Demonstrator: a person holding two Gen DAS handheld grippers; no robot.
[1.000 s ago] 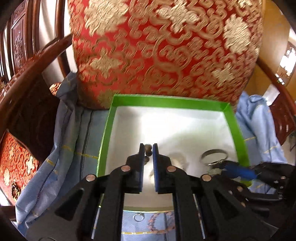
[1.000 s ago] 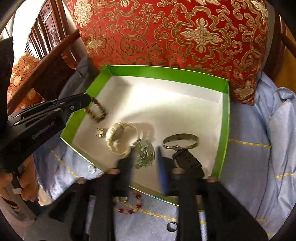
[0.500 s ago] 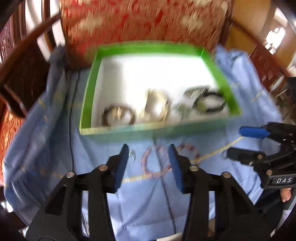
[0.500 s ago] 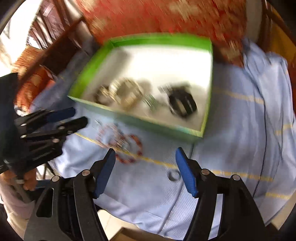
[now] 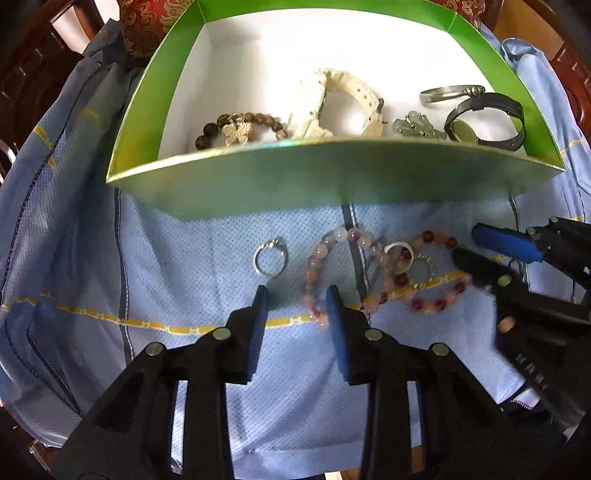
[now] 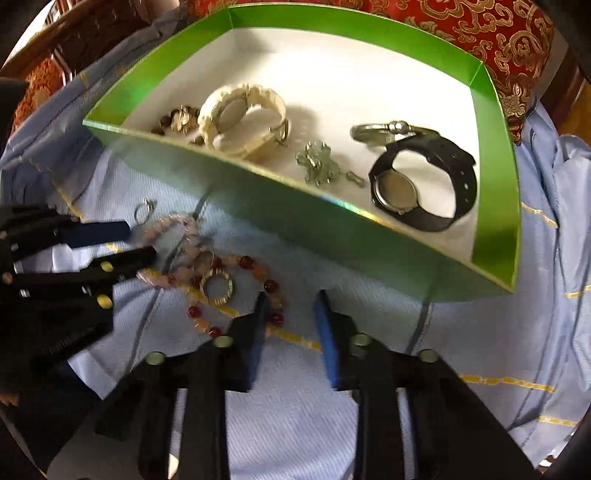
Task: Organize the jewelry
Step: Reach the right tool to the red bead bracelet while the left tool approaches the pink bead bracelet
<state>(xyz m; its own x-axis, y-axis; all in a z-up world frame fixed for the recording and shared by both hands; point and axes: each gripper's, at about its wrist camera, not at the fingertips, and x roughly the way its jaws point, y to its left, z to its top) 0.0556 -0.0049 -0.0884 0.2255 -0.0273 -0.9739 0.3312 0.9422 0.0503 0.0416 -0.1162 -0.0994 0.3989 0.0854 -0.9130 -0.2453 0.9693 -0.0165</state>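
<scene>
A green box (image 5: 332, 181) (image 6: 295, 206) holds a brown bead bracelet (image 5: 240, 125), a white watch (image 5: 332, 103) (image 6: 243, 118), green charms (image 5: 417, 125) (image 6: 317, 166), a silver bangle (image 5: 450, 92) and a black watch (image 5: 487, 118) (image 6: 424, 184). On the blue cloth lie a silver ring (image 5: 270, 256) (image 6: 144, 210), a pink bead bracelet (image 5: 325, 266), a red-orange bead bracelet (image 5: 439, 273) (image 6: 236, 291) and a gold ring (image 6: 216, 286). My left gripper (image 5: 297, 295) is open just below the silver ring and pink bracelet. My right gripper (image 6: 290, 301) is open beside the red bracelet.
The box sits on a blue cloth (image 5: 184, 258) draped over a dark wooden chair, with a red and gold cushion (image 6: 498, 33) behind it. A second small ring (image 5: 399, 254) lies among the beads.
Both grippers left the box, opened and dropped down to the cloth in front of it. The brown bracelet and black watch now lie in the box.
</scene>
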